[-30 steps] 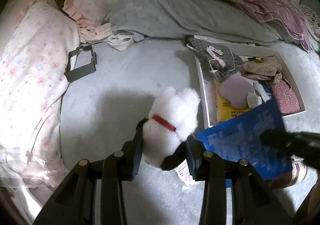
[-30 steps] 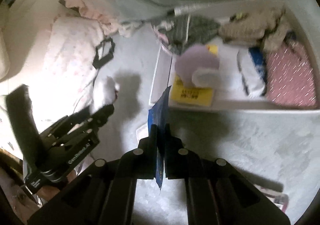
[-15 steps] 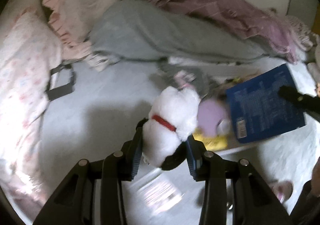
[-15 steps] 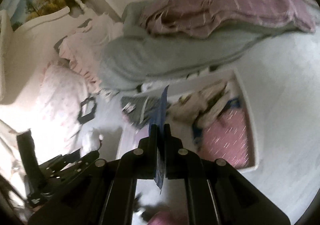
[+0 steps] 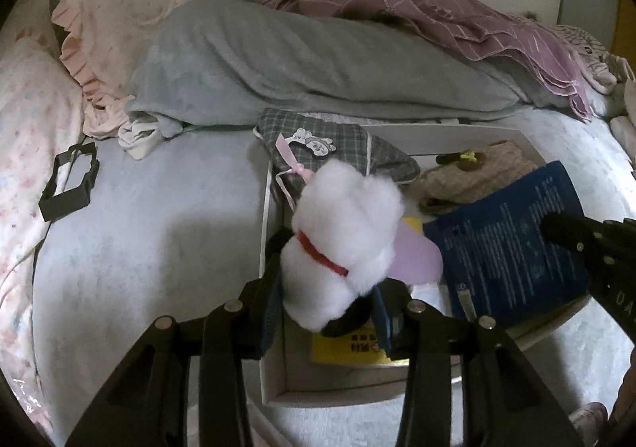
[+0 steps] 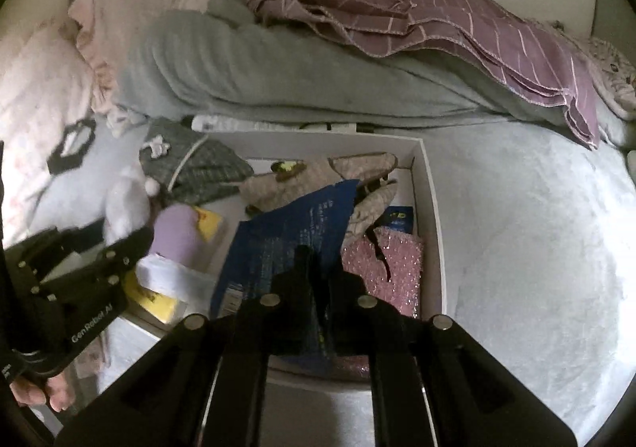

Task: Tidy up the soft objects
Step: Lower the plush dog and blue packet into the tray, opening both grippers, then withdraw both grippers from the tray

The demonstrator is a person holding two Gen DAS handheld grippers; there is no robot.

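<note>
Over the white box [image 5: 274, 375] on the bed, the left tool [image 5: 330, 288] now holds the plush [image 5: 342, 232] clamped, the right tool [image 6: 318, 280] pinches the blue packet [image 6: 286, 232], both carried in from the near-left, so dropping looks next.
</note>
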